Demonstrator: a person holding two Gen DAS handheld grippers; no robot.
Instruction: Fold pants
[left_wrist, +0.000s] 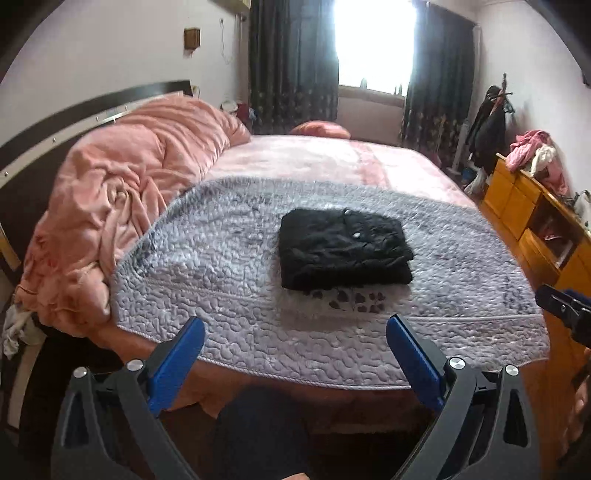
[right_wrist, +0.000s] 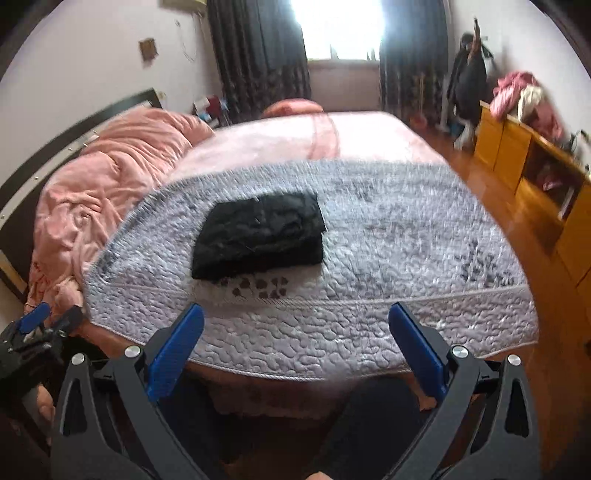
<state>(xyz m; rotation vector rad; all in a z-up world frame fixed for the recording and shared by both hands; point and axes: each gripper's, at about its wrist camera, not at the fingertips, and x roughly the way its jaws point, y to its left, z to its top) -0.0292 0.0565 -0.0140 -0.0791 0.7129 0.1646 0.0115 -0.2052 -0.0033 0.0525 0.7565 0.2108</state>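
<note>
The black pants (left_wrist: 345, 251) lie as a compact, layered rectangle on the grey quilted cover (left_wrist: 221, 258), near the foot end of the bed and roughly central across it. No leg or waistband trails loose from the bundle in either view; edges look reasonably aligned, though the top layer is creased. Judgement: the folding appears finished or all but finished, with at most a tidy-up press left to do.

The left gripper (left_wrist: 295, 332) is held back off the bed edge, its blue fingers (left_wrist: 177, 362) spread wide with nothing between them. The right gripper (right_wrist: 295, 321) stands likewise, jaws wide apart and empty, also short of the mattress. Neither touches the pants or the cover. In the right wrist view the left tool appears at the lower left; in the left wrist view the right tool shows at the right margin.

Surroundings: a bunched pink duvet (left_wrist: 122, 206) occupies the headboard side, well apart from the pants. A yellow wooden cabinet (left_wrist: 532, 206) stands along the right wall with clothing (left_wrist: 535, 155) heaped on top. Dark curtains (left_wrist: 291, 62) flank a bright window (left_wrist: 373, 40).

Obstructions: none lie between the grippers and the pants. The person's knees are below, at the bed edge. Both views carry some motion blur.
</note>
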